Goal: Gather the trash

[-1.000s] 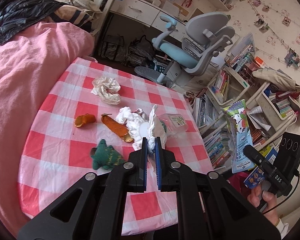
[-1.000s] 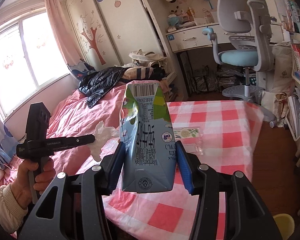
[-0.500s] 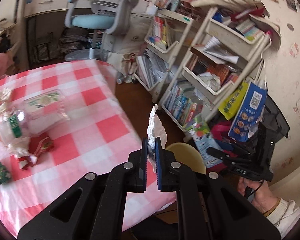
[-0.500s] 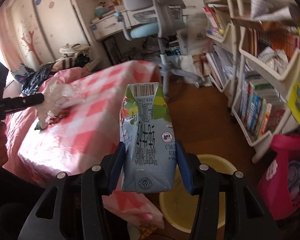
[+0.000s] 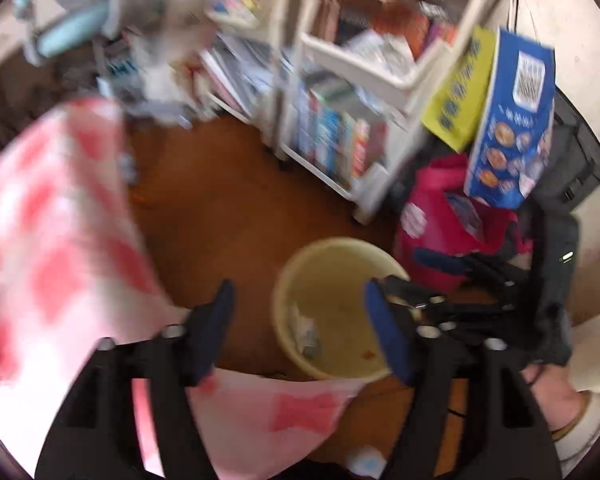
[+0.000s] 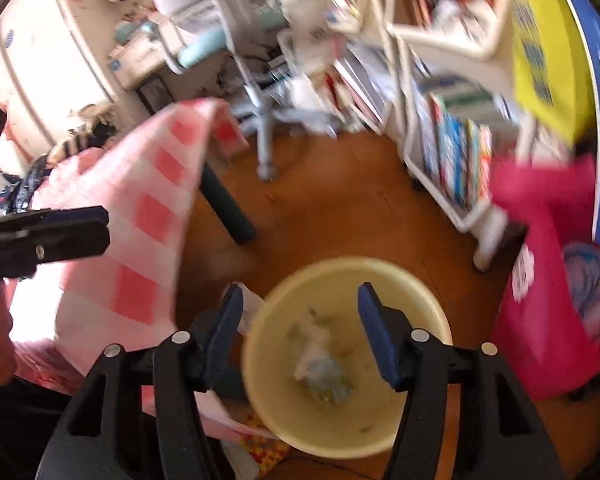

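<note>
A pale yellow bin [image 6: 346,356] stands on the wooden floor beside the table, and it shows in the left wrist view too [image 5: 332,304]. My right gripper [image 6: 300,330] hangs over the bin, its jaws opening with nothing between them. Crumpled white and blue-green trash [image 6: 320,368] lies at the bin's bottom. My left gripper [image 5: 300,320] is above the bin's near rim, its jaws opening and empty. The right gripper's black frame [image 5: 460,304] appears at the bin's right side. The left gripper's fingers [image 6: 60,228] reach in from the left edge of the right wrist view.
The pink checked tablecloth [image 5: 52,240] hangs at the left, close to the bin. A white book cart [image 5: 340,132] stands behind on the brown floor [image 5: 228,200]. A pink bag [image 6: 540,300] sits right of the bin. A blue and yellow carton [image 5: 508,120] hangs at the right.
Both grippers swung from the table down over the bin. The left let go of the white tissue and the right let go of the milk carton; both jaws now stand apart.
</note>
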Tool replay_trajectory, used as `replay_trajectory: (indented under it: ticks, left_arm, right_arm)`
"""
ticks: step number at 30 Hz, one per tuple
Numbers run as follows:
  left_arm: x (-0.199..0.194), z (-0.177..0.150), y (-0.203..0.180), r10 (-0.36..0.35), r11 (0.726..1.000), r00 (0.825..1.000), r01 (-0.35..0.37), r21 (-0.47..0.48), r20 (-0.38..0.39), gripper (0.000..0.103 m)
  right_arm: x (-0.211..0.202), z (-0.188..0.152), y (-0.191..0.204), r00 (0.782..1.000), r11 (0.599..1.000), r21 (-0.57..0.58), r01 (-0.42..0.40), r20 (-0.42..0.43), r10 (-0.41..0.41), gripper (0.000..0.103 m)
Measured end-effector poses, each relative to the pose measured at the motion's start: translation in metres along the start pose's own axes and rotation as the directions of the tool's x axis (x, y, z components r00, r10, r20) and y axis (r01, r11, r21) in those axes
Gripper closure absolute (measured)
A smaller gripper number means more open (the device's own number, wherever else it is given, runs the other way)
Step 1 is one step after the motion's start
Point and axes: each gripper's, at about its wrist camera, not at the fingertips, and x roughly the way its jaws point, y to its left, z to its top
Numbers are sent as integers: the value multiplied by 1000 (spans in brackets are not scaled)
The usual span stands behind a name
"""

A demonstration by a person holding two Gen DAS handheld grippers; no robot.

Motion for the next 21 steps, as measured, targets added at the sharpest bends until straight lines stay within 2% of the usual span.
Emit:
replay_trajectory:
  ticks: [2,4,7,12,15,17,18,19,21]
  left_arm:
    - [-32,-7,23,74,997,996,-72,-32,59,25]
    - [-68,-13,50,158,984,981,-147,-97,113,19]
    - [-130,-26,101,307,939,935,-267,-216,177,11]
    - [-200,-59,182,528,813,830,-432,-390,182,7]
    - [-227,-88,233,588,738,792,-444,-508,161,7]
    - [-236,-106,266,619,681,777,-456,-573,117,7]
    - [-238,-113,281,627,648,776,-471,-598,69,7]
    - [-243,-119,295,623,628,781,-467,-622,42,7]
    - [-261,-132,315,615,611,786,-426,-667,61,7]
  right_arm:
    - [-9,20,24,998,998,-41,-37,58,40,39]
    - [-17,38,59,990,992,-106,-71,110,83,34]
    - [-23,57,126,976,964,-239,-114,154,154,25]
    - [-20,75,229,960,891,-421,-168,138,246,20]
    - [-15,77,278,951,855,-478,-201,115,288,18]
    - [-7,73,304,945,838,-495,-229,93,313,17]
    - [-2,67,313,943,834,-494,-245,76,323,17]
    - [6,61,321,945,826,-502,-257,50,325,17]
    - [15,51,338,957,794,-561,-233,12,289,17]
